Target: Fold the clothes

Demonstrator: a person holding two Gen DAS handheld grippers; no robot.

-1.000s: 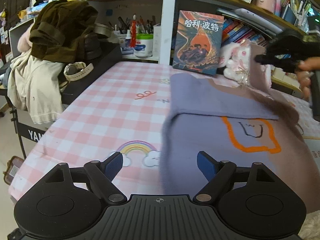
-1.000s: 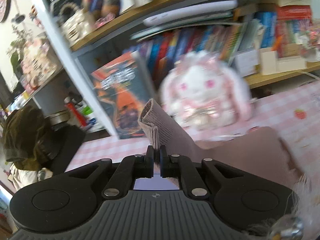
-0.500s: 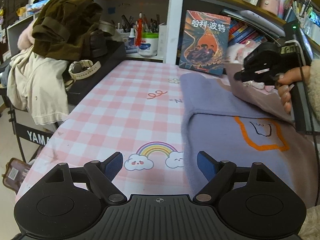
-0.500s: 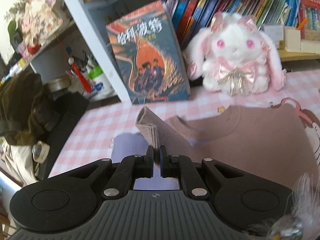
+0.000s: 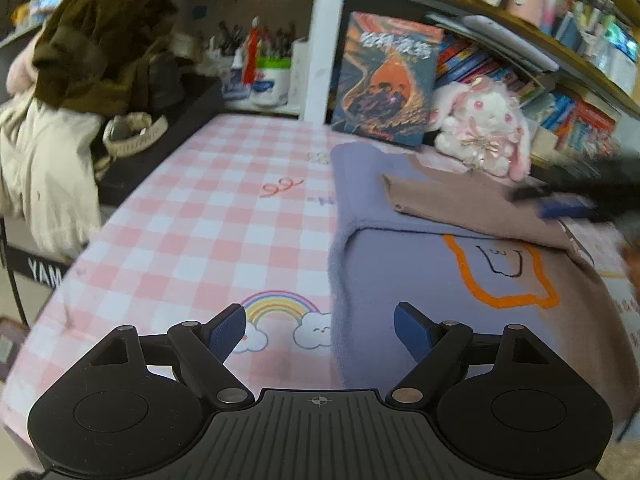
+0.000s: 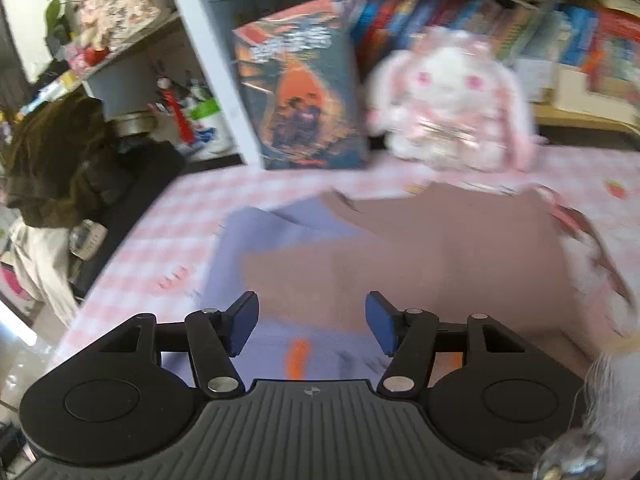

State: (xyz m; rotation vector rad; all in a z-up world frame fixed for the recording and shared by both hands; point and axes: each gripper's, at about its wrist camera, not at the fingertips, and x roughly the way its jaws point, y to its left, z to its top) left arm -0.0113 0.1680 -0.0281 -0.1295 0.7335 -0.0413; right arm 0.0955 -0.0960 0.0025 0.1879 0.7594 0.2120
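Left wrist view: my left gripper point(image 5: 319, 332) open, right gripper point(image 6: 311, 322) open, both empty. Sweater point(image 5: 400, 264) lengthwise toward upper frame, brown sleeve point(image 5: 460, 208) crosswise. "YAM" lettering point(image 5: 44, 274) lower left.

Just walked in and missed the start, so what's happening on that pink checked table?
A person with a handheld gripper in each hand is folding a purple-and-brown sweater on the pink checked tablecloth. The brown sleeve lies folded across the sweater's chest. The right gripper is open above it, holding nothing. The left gripper is open too, hovering over the sweater's near left edge. A plush bunny and a book stand behind it.
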